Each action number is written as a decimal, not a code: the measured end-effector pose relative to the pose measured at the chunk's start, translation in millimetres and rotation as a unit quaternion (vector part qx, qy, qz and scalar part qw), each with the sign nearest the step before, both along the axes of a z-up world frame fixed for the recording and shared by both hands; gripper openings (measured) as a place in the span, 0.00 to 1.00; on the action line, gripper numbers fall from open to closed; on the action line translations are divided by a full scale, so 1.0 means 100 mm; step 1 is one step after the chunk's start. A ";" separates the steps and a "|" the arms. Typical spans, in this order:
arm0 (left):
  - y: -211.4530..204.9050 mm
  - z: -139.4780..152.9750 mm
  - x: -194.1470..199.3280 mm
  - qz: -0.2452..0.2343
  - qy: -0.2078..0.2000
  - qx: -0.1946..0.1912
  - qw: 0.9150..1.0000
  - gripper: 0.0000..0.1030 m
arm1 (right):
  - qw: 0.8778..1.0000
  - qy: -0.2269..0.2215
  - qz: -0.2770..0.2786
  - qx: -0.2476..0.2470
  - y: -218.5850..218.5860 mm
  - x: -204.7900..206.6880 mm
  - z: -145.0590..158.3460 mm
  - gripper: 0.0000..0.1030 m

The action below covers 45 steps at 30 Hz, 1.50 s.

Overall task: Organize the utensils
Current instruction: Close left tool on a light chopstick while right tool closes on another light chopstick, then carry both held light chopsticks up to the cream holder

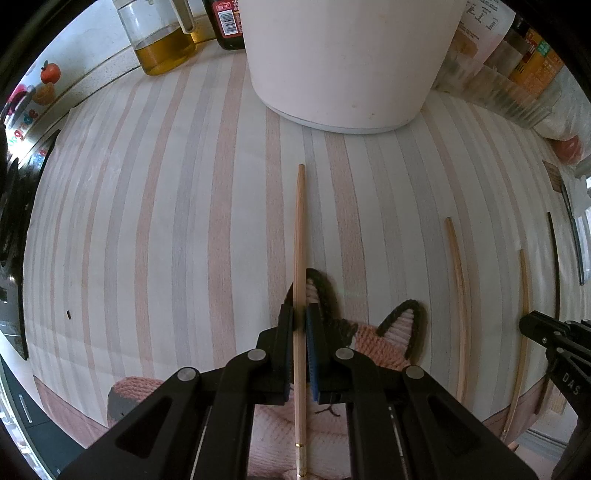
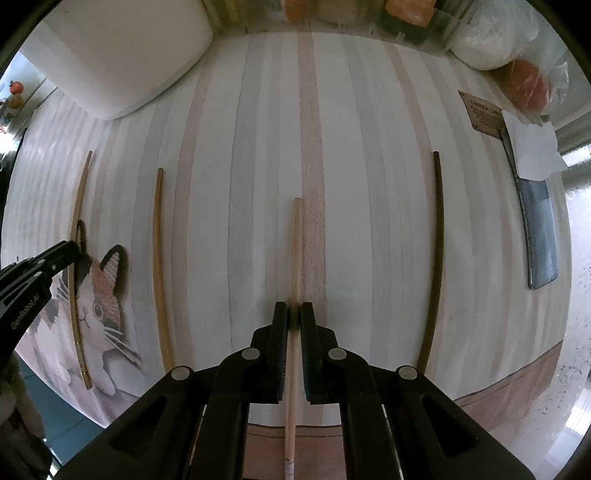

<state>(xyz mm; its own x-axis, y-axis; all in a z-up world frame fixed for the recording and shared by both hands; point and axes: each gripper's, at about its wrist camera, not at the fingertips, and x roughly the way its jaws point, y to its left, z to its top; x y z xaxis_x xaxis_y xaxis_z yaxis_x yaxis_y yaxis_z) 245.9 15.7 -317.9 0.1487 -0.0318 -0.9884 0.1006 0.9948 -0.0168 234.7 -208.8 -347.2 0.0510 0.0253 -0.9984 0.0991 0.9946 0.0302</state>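
My left gripper (image 1: pixel 299 314) points down at the striped placemat (image 1: pixel 184 221) and is shut on a pale wooden chopstick (image 1: pixel 300 229) that lies over the cat picture (image 1: pixel 391 339). My right gripper (image 2: pixel 294 310) is shut on a second pale chopstick (image 2: pixel 296 243) near the mat's middle. Between these two lies a third pale chopstick (image 2: pixel 160 266), loose on the mat. A dark chopstick (image 2: pixel 435 258) rests to the right of my right gripper. All four lie roughly parallel. The left gripper (image 2: pixel 72 249) also shows at the left edge of the right wrist view.
A large white pot (image 1: pixel 343 62) stands at the mat's far edge, with an oil jar (image 1: pixel 162 40) and a dark sauce bottle (image 1: pixel 227 26) beside it. A cleaver (image 2: pixel 539 229) lies along the mat's right side. Bagged food (image 2: pixel 524 85) sits at the back right.
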 end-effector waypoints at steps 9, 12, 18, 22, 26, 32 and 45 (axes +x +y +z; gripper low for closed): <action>-0.08 -0.01 0.01 -0.023 0.000 0.011 1.000 0.04 | 1.000 -0.013 0.014 -0.011 0.06 -0.05 0.01 0.07; -0.06 0.03 -0.01 -0.023 -0.001 0.003 1.000 0.04 | 0.999 -0.033 0.005 -0.004 0.05 -0.12 0.03 0.06; 0.01 0.40 -0.09 -0.022 -0.028 -0.027 0.999 0.04 | 0.996 -0.077 -0.021 0.039 -0.04 -0.34 0.22 0.06; 0.02 0.67 -0.14 -0.023 -0.052 -0.041 0.998 0.04 | 0.992 -0.111 -0.023 0.053 -0.03 -0.43 0.44 0.06; -0.02 0.90 -0.17 -0.022 -0.074 -0.048 0.996 0.04 | 0.988 -0.140 -0.021 0.064 -0.01 -0.50 0.66 0.06; 0.09 1.28 -0.18 -0.018 -0.113 -0.065 0.991 0.04 | 0.978 -0.190 -0.036 0.079 -0.05 -0.52 0.98 0.06; 0.20 2.33 0.02 -0.003 -0.223 -0.106 0.969 0.04 | 0.932 -0.337 -0.047 0.124 -0.10 -0.20 2.13 0.06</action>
